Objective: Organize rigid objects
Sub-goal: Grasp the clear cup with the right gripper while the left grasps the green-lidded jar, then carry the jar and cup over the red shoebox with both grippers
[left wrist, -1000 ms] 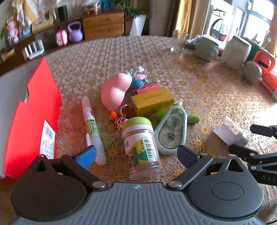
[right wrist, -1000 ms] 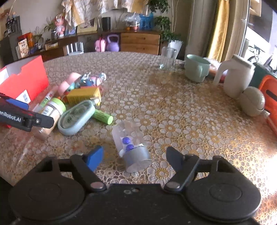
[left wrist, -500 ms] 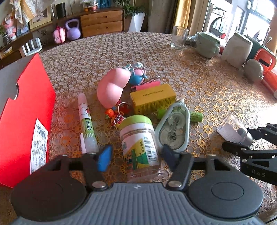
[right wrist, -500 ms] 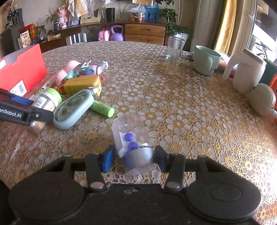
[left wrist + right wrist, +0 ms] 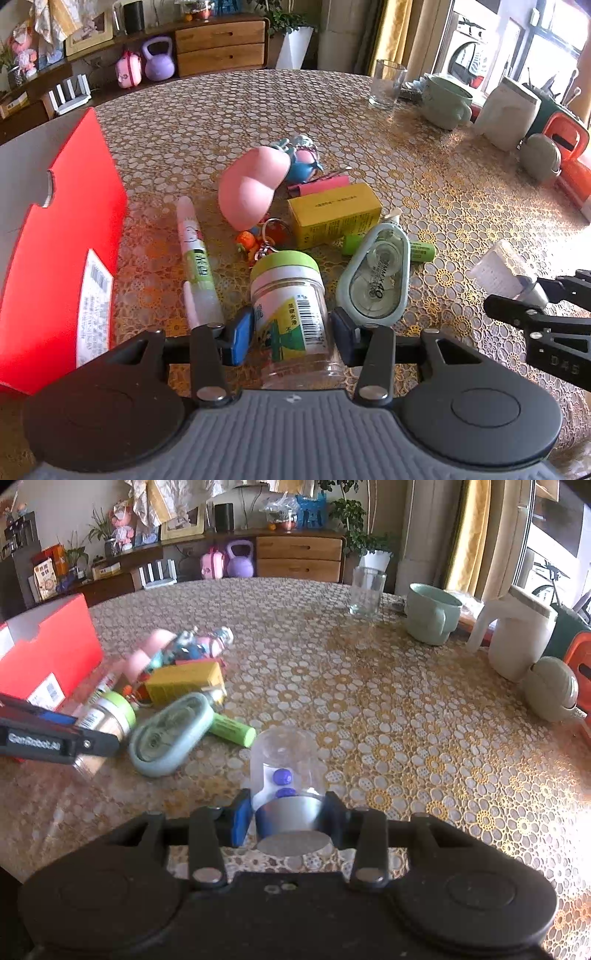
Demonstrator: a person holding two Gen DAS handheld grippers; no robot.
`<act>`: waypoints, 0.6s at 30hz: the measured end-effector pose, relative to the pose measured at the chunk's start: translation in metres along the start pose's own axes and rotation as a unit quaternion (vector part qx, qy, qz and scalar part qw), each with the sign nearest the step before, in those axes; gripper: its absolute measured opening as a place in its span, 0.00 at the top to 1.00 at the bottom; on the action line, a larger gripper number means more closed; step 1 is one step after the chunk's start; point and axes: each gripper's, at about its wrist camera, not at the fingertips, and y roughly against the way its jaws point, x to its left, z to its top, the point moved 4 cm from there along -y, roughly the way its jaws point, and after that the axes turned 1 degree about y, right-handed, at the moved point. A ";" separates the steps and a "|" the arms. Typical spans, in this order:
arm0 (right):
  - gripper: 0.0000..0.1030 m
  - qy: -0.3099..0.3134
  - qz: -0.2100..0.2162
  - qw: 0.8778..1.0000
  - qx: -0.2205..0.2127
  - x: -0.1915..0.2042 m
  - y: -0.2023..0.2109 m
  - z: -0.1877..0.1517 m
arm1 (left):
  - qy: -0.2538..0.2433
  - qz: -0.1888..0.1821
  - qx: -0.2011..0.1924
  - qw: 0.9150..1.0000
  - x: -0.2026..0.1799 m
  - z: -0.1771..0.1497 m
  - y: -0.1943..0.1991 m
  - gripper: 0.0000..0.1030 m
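Observation:
My left gripper [image 5: 291, 334] is shut on a clear jar with a green lid [image 5: 290, 306] that lies on the table; it also shows in the right wrist view [image 5: 107, 716]. My right gripper [image 5: 290, 819] is shut on a small clear bottle with a silver cap [image 5: 286, 775], seen from the side in the left wrist view [image 5: 506, 275]. Around the jar lie a glue stick [image 5: 195, 258], a pink pouch [image 5: 251, 188], a yellow box [image 5: 334, 214], a correction tape dispenser [image 5: 378, 277], a green tube [image 5: 421, 251] and keychain toys [image 5: 301, 158].
A red open box [image 5: 62, 243] stands at the left. At the back right are a drinking glass [image 5: 367, 590], a green mug [image 5: 430, 613], a white jug [image 5: 517, 638] and a grey-green round thing [image 5: 550, 688]. The table has a patterned lace cloth [image 5: 406, 720].
Both grippers have closed: the left on the green-lidded jar, the right on the small clear bottle. Both have moved forward around their objects.

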 end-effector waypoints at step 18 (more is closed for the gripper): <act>0.61 0.026 0.050 0.997 -0.048 0.089 0.079 0.064 | 0.033 -0.023 -0.061 0.997 0.043 0.010 0.095 0.59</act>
